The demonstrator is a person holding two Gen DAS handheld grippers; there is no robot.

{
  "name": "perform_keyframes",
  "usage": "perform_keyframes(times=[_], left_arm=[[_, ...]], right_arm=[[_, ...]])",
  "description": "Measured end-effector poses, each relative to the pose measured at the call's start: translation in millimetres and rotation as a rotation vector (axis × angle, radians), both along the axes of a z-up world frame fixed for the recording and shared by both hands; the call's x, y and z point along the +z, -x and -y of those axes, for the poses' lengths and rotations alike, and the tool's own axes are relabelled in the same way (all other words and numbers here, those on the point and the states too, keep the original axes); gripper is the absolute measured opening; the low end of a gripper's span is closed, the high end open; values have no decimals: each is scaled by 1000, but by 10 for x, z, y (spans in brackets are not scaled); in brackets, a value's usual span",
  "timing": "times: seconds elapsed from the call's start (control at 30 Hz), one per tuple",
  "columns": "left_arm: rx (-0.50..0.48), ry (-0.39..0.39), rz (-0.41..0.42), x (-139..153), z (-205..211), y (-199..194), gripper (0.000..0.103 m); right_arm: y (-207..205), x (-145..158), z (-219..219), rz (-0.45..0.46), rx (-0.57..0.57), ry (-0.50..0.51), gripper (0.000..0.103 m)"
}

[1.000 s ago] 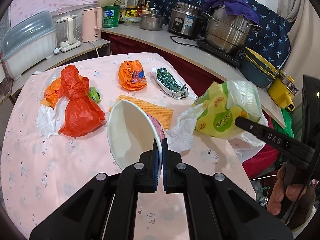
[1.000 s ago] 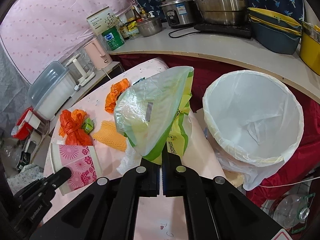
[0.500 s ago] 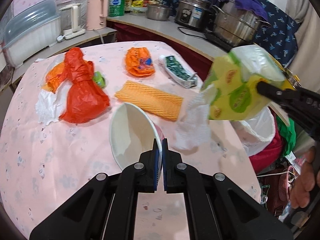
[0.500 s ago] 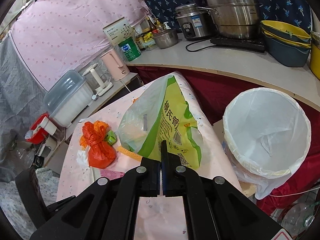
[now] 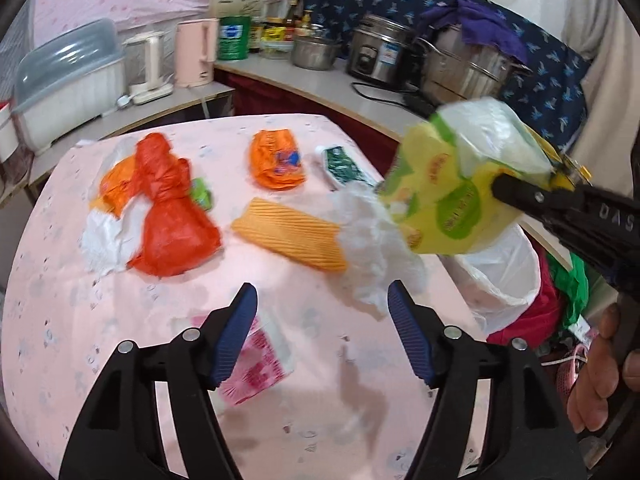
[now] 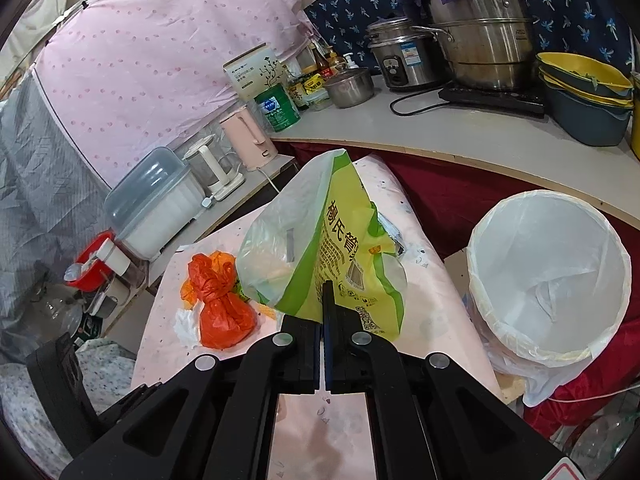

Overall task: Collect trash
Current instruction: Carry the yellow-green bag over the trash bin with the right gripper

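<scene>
Over the pink table (image 5: 72, 320), left hand-held gripper (image 5: 322, 308) just spread empty; right hand-held gripper (image 6: 322, 300) clamps green bag (image 6: 320, 240).

Motion blur smears the pink-patterned paper cup (image 5: 256, 364) below the left claw (image 5: 322, 322), so whether it rests on the surface (image 5: 60, 320) or hangs in the air cannot be told. In the right wrist view the yellow-green plastic bag (image 6: 320, 248) covers most of the litter beyond it, leaving only the red bag (image 6: 220, 304) and a scrap of white tissue (image 6: 186, 326) showing, while the bin liner (image 5: 500, 272) is half hidden behind the bag in the left wrist view. The hand (image 5: 600, 376) on the right claw (image 5: 500, 188) is cut off by the frame edge, and the labels on the jars (image 5: 280, 34) at the back are too small to read
</scene>
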State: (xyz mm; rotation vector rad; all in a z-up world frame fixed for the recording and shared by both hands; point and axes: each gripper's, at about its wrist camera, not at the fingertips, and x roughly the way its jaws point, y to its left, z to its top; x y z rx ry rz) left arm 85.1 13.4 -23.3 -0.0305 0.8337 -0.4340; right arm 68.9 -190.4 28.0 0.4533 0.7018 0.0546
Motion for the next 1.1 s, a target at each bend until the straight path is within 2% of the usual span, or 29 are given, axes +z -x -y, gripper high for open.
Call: perform_keyframes(times=[0.1, 0.3, 0.33, 0.4, 0.43, 0.47, 0.63, 0.83, 0.97, 1.1], left_arm=[[-39, -27, 21, -72, 215, -38, 74], [-92, -32, 28, -238, 525, -188, 72], [-101, -31, 33, -246, 565, -209, 64], [-131, -29, 19, -275, 647, -268, 31], [-139, -31, 9, -290, 690, -288, 22], [-150, -31, 0, -299, 721, -309, 9], [-168, -43, 13, -273, 816, -286, 5], [-187, -51, 14, -203, 948, -329, 5], [-243, -32, 47, -21, 1205, -341, 5], [-325, 14, 75, 168, 1624, -362, 5]], right_arm=[[15, 9, 12, 4, 4, -12, 2], [44, 23, 77, 9, 12, -38, 2], [52, 24, 90, 9, 12, -41, 2], [69, 22, 122, 10, 12, -53, 2], [79, 21, 136, 11, 8, -53, 2], [85, 25, 152, 12, 4, -50, 2], [147, 82, 321, 31, -64, -7, 2], [272, 213, 829, 69, -218, 57, 1], [330, 179, 1201, 59, -309, 90, 1], [319, 4, 1554, 15, -371, 84, 1]])
